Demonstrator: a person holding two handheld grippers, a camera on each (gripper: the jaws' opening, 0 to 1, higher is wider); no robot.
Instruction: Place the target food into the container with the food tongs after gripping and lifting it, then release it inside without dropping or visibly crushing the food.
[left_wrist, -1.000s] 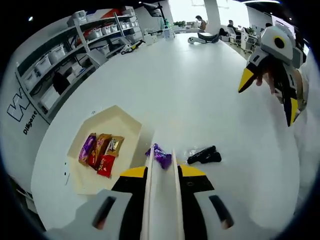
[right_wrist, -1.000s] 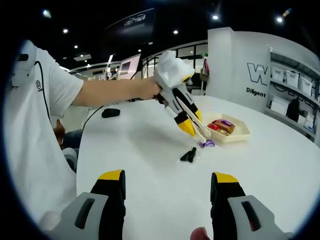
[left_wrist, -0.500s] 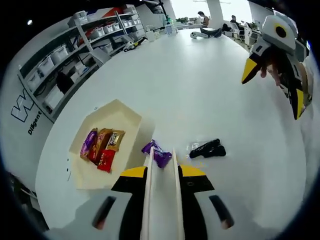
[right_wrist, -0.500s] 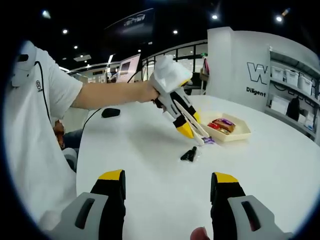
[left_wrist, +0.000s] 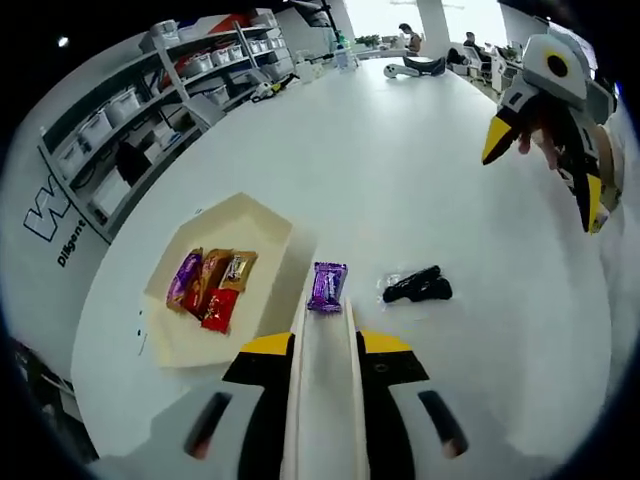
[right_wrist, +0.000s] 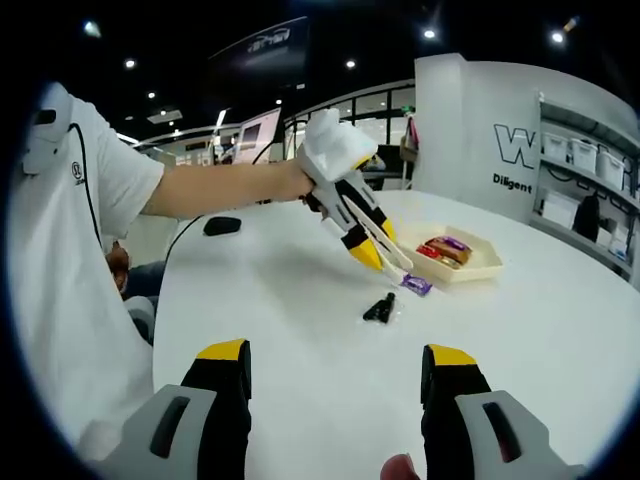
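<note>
A purple-wrapped candy (left_wrist: 327, 286) sits pinched between the tips of the cream food tongs (left_wrist: 325, 380), which run up from my left gripper (left_wrist: 326, 343), shut on their handles. The candy hangs just off the table beside the cream hexagonal tray (left_wrist: 238, 222), which holds several wrapped candies (left_wrist: 210, 285). In the right gripper view the left gripper (right_wrist: 375, 243) slants down with the tongs (right_wrist: 392, 262), and the purple candy (right_wrist: 415, 285) is at their tip, short of the tray (right_wrist: 470, 275). My right gripper (right_wrist: 338, 352) stands open and holds nothing, well back from them.
A black-wrapped piece (left_wrist: 418, 286) lies on the white table right of the tongs, also seen as the black piece (right_wrist: 379, 308). The right gripper (left_wrist: 545, 172) hovers at the far right. Shelving with bins (left_wrist: 120, 110) lines the left side. A person's arm and white shirt (right_wrist: 70, 240) stand at the left.
The tongs have closed on the purple candy and raised it a little; it now faces the camera flat between the tips. The right gripper has not moved.
</note>
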